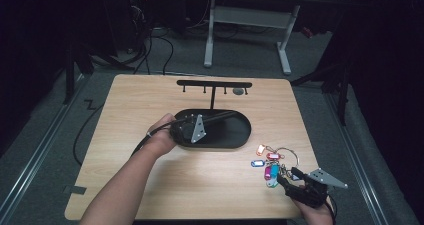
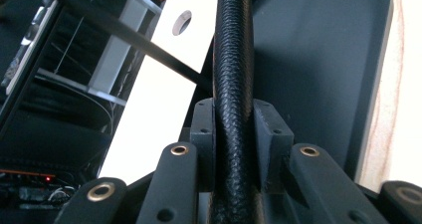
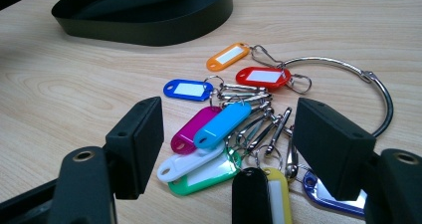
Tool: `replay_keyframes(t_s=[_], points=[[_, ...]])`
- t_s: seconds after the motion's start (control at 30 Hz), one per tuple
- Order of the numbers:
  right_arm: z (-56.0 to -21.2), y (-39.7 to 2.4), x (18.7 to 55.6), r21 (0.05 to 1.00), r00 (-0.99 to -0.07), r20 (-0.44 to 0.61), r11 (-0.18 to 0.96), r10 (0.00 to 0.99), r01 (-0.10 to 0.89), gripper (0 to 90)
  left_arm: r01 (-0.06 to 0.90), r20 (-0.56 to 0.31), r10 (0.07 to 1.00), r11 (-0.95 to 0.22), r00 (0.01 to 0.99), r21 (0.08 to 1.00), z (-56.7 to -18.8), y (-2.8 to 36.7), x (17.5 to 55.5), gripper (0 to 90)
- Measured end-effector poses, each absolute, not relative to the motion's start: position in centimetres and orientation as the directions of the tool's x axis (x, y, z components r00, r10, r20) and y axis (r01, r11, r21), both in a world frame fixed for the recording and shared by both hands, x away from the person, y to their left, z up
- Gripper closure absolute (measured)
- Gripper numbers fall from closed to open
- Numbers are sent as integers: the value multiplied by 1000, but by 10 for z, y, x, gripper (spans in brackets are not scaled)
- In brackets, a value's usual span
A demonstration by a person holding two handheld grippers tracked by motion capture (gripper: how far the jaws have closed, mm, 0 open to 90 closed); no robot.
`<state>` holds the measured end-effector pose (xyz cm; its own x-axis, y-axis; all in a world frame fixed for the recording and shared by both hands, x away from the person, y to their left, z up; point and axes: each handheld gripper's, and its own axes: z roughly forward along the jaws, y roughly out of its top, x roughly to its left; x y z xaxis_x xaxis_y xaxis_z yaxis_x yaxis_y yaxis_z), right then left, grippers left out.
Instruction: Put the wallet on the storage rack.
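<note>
Left tool (image 1: 212, 119) clamping stand post (image 2: 233, 84); right tool (image 3: 226, 134) gaping over keys (image 3: 221, 122) lying on desk (image 1: 150, 100). Hooks (image 1: 214, 89) bare, hanging not begun.

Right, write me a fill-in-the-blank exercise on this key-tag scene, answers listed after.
1. The left gripper is shut on the stand's black ____.
2. The right gripper has its jaws ____ over the key tags.
3. The tags hang on a metal ____.
4. The tag lying nearest the black tray is ____.

Missing words: pole; open; ring; orange
</note>
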<state>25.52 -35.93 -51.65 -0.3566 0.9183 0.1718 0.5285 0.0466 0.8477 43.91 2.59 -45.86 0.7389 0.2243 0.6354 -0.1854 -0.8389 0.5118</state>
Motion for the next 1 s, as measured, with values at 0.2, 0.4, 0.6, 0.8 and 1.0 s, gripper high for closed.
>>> replay_keyframes(t_s=[0.2, 0.4, 0.6, 0.8, 1.0], points=[[-517, -360, 256, 847, -357, 177, 43, 917, 530, 288, -220, 653, 193, -841, 733, 495, -456, 9, 446, 741], [-518, -361, 255, 847, -358, 183, 38, 916, 530, 289, -234, 658, 188, -835, 729, 498, -461, -1, 450, 741], [-519, -362, 256, 845, -358, 184, 39, 915, 533, 291, -238, 656, 184, -834, 732, 499, -469, -4, 455, 739], [-518, -359, 255, 843, -357, 188, 36, 915, 536, 291, -244, 667, 163, -847, 727, 472, -472, 0, 459, 733], [-519, -358, 254, 842, -357, 187, 38, 915, 538, 291, -221, 655, 158, -862, 739, 457, -476, 4, 463, 731]])
